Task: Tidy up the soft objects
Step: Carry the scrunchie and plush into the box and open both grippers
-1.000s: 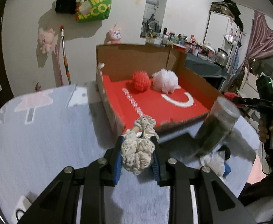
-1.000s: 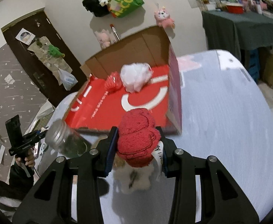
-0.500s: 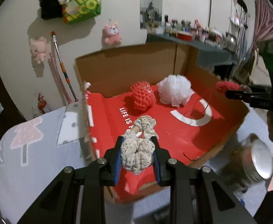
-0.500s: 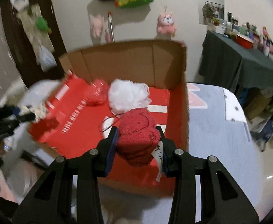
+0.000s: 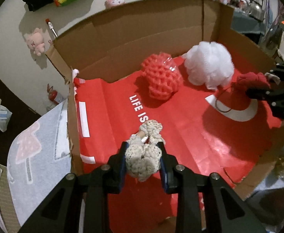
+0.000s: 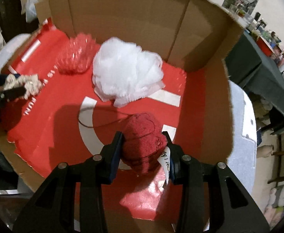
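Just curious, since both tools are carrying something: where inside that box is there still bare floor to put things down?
The red floor is bare in the near half, from the white lettering toward the torn front edge, under the cream knitted piece. It is crowded at the back wall, where the red mesh ball and white puff sit, with the dark red plush close by.

Left wrist view: looking steeply down along its own fingers, close over the cardboard box [image 5: 134,44], from the box's left front.
Right wrist view: looking steeply down, close, from the right front.
Shared: red liner [image 5: 180,136], white pouf [image 5: 209,64], red mesh ball [image 5: 162,79]; each view is catching the other gripper at its edge.
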